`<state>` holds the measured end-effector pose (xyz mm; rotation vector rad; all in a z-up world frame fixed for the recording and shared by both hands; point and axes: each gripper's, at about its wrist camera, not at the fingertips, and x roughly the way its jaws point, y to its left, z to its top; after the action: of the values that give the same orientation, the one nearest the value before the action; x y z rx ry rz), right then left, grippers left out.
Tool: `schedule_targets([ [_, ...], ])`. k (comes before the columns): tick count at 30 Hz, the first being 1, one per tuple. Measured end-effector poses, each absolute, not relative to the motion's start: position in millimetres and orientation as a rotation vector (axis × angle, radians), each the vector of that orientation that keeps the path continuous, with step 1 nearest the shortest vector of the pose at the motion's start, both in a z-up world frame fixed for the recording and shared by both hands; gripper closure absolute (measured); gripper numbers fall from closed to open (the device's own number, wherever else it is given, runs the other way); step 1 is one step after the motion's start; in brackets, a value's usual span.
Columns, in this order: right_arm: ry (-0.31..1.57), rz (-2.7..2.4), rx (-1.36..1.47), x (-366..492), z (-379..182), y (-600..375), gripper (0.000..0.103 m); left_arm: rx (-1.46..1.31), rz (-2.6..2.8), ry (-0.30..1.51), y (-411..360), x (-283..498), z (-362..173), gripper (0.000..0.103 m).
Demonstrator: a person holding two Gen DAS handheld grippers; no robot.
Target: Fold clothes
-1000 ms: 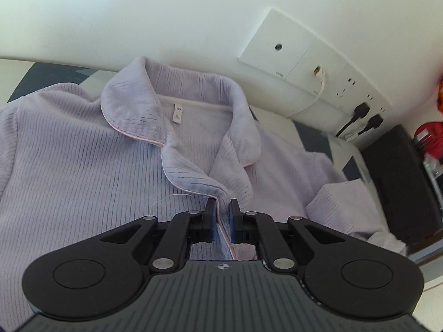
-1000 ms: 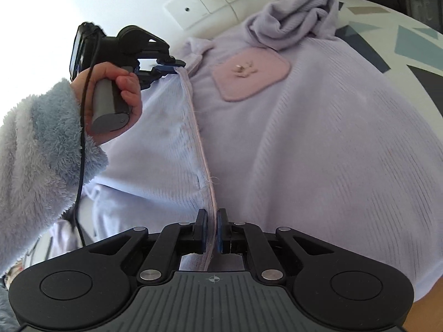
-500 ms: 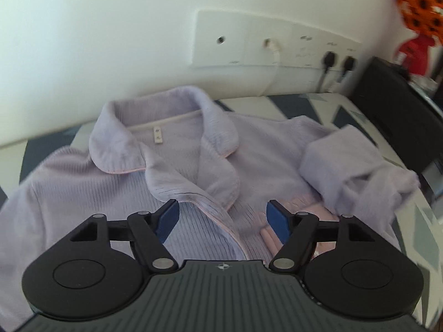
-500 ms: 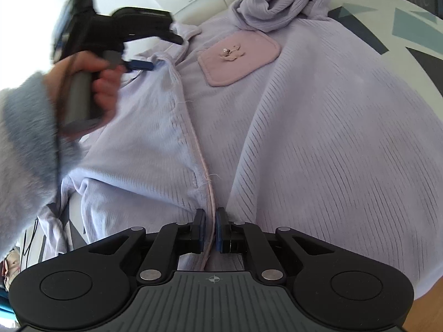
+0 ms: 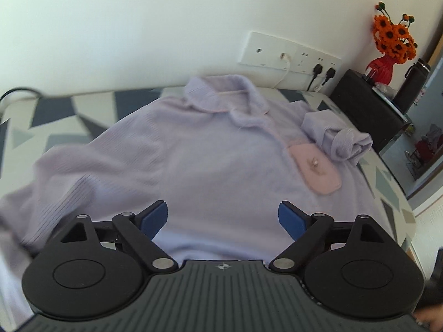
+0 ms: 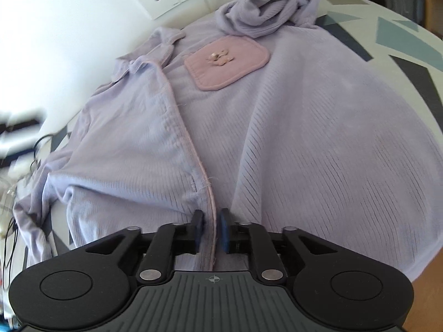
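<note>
While your left gripper point(image 5: 223, 218) hangs released, your right gripper point(image 6: 211, 233) pinches the soft, limp pyjama top point(image 6: 304, 138) by its piped edge point(image 6: 191, 144); grip hems.

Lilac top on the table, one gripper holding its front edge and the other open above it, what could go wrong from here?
1. The right gripper pinches only the thin pink-piped edge of the top; a pull could slip it free or drag the placket crooked.
2. The bunched sleeve lies over the chest beside the pocket; folding now could trap a lump.
3. The left gripper is open and holds nothing, so the top could slide on the table.
</note>
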<state>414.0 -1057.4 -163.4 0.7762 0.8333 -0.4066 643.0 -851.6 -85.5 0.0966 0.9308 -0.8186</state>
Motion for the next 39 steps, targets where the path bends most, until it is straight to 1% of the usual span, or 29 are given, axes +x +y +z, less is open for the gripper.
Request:
schedule_targets([
  [1,0.829,-0.431,0.773,415,-160,-1054,0.076,0.098,-0.810,0.931,-839,639,-87,0.014],
  [2,0.824,-0.456,0.769,416,-156,-1051,0.074,0.100,-0.805,0.928,-828,636,-88,0.014],
  [4,0.813,-0.505,0.728,416,-145,-1044,0.064,0.099,-0.800,0.920,-807,630,-90,0.014],
  [6,0.795,-0.539,0.674,415,-134,-1035,0.058,0.094,-0.803,0.915,-792,624,-94,0.013],
  [8,0.782,-0.566,0.620,411,-124,-1027,0.057,0.088,-0.809,0.912,-780,619,-97,0.013],
  [10,0.782,-0.587,0.579,407,-116,-1018,0.052,0.083,-0.816,0.920,-772,613,-102,0.013],
  [12,0.784,-0.593,0.559,400,-110,-1009,0.049,0.075,-0.816,0.927,-764,607,-104,0.013],
  [20,0.816,-0.545,0.495,380,-105,-979,0.048,0.043,-0.769,0.926,-735,572,-102,0.013],
  [26,0.770,-0.453,0.446,357,-94,-971,0.046,0.045,-0.653,0.899,-724,527,-97,0.012],
  [28,0.752,-0.423,0.418,340,-89,-970,0.041,0.045,-0.612,0.894,-723,509,-94,0.012],
  [31,0.718,-0.386,0.393,307,-87,-971,0.037,0.037,-0.582,0.888,-724,484,-88,0.012],
  [39,0.723,-0.367,0.424,262,-101,-974,0.032,0.038,-0.473,0.890,-709,432,-86,0.011],
])
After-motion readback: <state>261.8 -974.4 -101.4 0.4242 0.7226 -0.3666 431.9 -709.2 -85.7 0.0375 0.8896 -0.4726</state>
